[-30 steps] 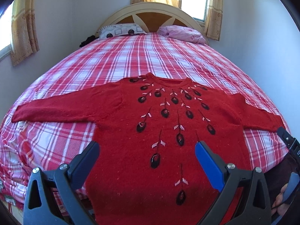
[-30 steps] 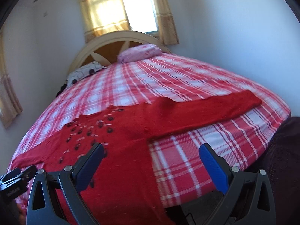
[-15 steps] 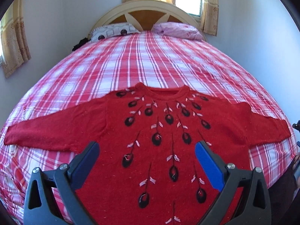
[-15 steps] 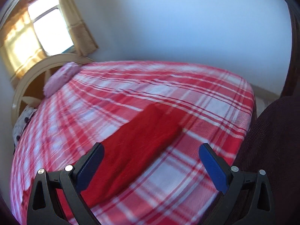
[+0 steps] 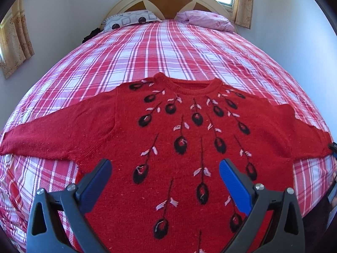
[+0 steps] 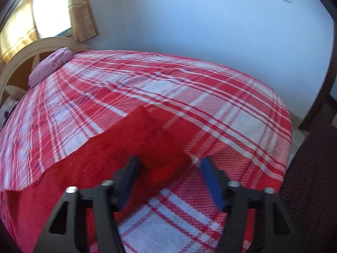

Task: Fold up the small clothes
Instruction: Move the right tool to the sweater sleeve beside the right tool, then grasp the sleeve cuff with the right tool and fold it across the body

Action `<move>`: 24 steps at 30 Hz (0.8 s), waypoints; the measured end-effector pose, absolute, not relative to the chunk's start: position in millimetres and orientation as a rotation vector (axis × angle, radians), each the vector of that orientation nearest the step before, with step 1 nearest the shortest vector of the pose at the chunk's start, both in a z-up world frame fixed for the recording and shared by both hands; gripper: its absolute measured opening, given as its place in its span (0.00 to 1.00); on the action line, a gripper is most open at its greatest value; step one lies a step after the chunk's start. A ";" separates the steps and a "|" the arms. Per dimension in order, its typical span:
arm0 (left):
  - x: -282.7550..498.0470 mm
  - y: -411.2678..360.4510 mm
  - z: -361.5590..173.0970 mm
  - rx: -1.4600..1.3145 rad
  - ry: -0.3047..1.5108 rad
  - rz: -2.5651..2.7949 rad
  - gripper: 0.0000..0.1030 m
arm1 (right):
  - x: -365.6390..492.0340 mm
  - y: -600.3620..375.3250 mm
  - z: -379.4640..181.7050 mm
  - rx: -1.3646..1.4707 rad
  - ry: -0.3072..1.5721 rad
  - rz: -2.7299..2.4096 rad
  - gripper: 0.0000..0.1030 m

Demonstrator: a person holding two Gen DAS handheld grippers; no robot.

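A red knitted sweater (image 5: pixel 185 147) with black bud and white leaf embroidery lies face up and spread flat on the plaid bed, sleeves out to both sides. My left gripper (image 5: pixel 165 181) is open and empty, hovering above the lower body of the sweater. My right gripper (image 6: pixel 171 177) is partly closed, its blue fingers straddling the cuff end of the sweater's right sleeve (image 6: pixel 130 145); I cannot tell whether they touch the cloth. The rest of the sweater is out of the right wrist view.
The bed has a red and white plaid sheet (image 5: pixel 168 48). A patterned pillow (image 5: pixel 130 19) and a pink pillow (image 5: pixel 206 19) lie by the arched headboard (image 5: pixel 170 2). A wall runs along the bed's right side (image 6: pixel 210 21). A dark chair (image 6: pixel 311 179) stands at the bed's near right corner.
My right gripper has come down over the end of the right sleeve and its fingers have narrowed. My left gripper has shifted so the sweater sits more centred, still open.
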State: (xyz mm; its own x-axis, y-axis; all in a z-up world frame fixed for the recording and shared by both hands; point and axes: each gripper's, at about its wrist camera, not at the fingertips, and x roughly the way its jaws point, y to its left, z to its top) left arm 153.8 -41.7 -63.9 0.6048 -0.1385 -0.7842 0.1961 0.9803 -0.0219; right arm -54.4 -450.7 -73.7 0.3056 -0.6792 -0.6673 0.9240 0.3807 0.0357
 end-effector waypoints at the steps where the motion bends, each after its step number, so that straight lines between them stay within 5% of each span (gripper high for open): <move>1: 153.4 -40.1 -64.7 0.072 0.906 -0.192 1.00 | -48.2 -449.6 -72.5 0.425 0.640 -1.116 0.32; 3: 151.3 -33.3 -64.3 0.071 0.906 -0.186 1.00 | -39.0 -446.4 -66.9 0.376 0.679 -1.118 0.15; 5: 147.9 -23.0 -61.3 0.065 0.889 -0.177 1.00 | -36.2 -442.0 -57.0 0.389 0.674 -1.098 0.10; 17: 146.7 65.7 -49.7 -0.103 0.847 -0.058 1.00 | 82.3 -233.4 68.7 0.171 0.473 -0.530 0.09; 24: 140.3 114.4 -47.6 -0.151 0.827 0.036 1.00 | 202.9 -72.4 19.9 0.118 0.564 -0.121 0.09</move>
